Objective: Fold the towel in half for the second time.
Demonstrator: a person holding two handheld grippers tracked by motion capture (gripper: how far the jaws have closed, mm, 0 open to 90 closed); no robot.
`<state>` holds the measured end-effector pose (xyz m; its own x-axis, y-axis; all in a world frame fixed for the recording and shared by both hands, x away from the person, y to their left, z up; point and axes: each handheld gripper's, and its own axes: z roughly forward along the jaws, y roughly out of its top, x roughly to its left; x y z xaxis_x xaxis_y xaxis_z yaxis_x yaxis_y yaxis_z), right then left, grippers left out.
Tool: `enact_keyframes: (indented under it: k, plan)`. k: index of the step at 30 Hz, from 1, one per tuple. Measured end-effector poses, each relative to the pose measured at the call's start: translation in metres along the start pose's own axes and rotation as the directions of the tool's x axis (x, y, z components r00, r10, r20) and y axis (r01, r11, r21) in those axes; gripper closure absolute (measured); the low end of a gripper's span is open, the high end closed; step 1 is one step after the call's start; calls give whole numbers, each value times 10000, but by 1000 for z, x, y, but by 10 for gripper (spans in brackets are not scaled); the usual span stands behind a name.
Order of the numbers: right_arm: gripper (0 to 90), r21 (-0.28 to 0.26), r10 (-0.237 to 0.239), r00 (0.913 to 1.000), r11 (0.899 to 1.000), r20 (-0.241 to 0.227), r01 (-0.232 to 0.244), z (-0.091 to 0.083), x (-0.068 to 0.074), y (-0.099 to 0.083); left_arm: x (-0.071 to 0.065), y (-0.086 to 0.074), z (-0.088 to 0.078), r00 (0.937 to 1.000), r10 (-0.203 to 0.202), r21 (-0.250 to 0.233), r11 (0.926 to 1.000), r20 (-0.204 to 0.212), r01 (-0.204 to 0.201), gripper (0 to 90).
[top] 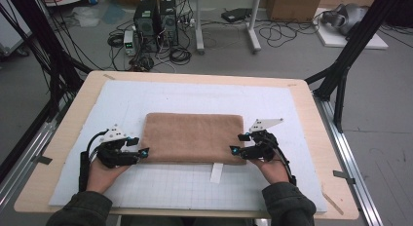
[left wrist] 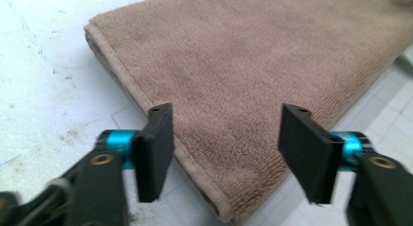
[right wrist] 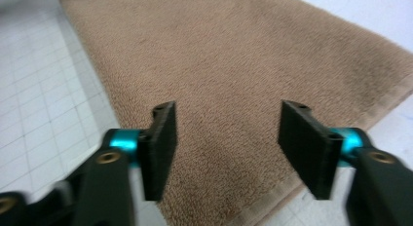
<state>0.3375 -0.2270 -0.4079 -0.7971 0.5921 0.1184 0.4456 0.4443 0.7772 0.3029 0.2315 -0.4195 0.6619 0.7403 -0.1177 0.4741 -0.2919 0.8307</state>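
The brown folded towel (top: 193,137) lies flat on the white gridded mat (top: 195,97) in the middle of the table (top: 311,114). The left hand-held gripper (top: 138,147) is at the towel's near left corner and the right hand-held gripper (top: 239,144) at its near right corner. Both have their jaws apart, and in the two gripper views nothing is pinched between them. The step in hand seems to be either a release after a fold or an approach for a new one. The next move probably needs each jaw pair to slip around a hemmed corner. A white label (top: 216,172) sticks out from the near edge. The mat has free room on all sides
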Motion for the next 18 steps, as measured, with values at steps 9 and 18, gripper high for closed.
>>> enact_keyframes:
  k: [9, 18]
  plan:
    - [214, -228, -229, 9994, 9995, 275, 235, -12, 10, -3, 1, -1, -13, 9998, -116, -212, 9997, -140, 113, 257]
    - [157, -609, -155, 9982, 9980, 571, 190, -33, 12, -13, -6, -2, -25, 9996, 86, -352, 9993, -260, -95, 240]
